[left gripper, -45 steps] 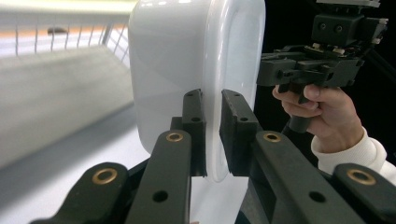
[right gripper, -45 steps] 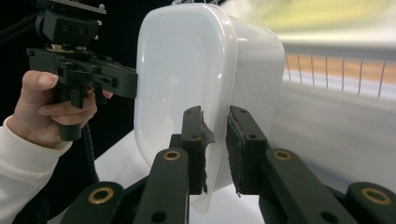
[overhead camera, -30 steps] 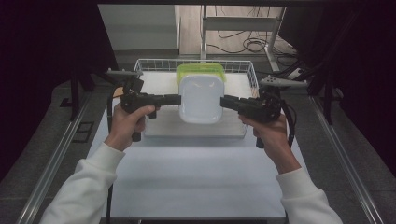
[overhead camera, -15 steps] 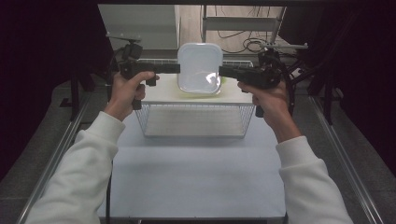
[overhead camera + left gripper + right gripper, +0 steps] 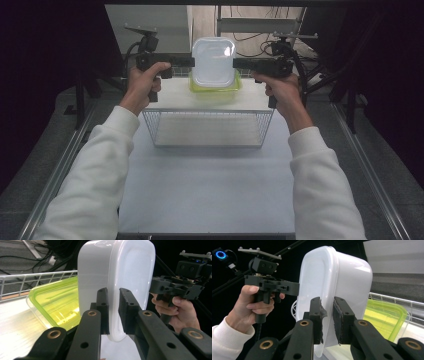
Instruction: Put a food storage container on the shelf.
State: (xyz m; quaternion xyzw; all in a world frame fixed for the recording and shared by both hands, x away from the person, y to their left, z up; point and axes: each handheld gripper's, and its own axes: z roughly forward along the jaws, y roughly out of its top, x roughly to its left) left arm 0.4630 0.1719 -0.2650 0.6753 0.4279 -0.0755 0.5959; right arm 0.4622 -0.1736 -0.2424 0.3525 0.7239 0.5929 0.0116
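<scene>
Jaws of the left gripper (image 5: pixel 192 61) and the right gripper (image 5: pixel 236 62) each clench an opposite rim of the white tub (image 5: pixel 213 61), holding it bottom-up above the green-lidded box (image 5: pixel 215 90) in the wire basket (image 5: pixel 207 131).

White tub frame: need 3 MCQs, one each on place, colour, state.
1. Where is the white tub?
A. lifted above the wire basket
B. on the floor
C. under the table

2. What colour is the lid lying in the wire basket?
A. red
B. yellow-green
C. black

3. How is the tub held?
A. by the left gripper alone
B. by a bare hand
C. by both grippers, one on each side rim

Answers: 1 A, it hangs clear over the basket in the high view. 2 B, it shows yellow-green in both gripper views. 3 C, the left gripper and the right gripper each have jaws clamped on the rim.
</scene>
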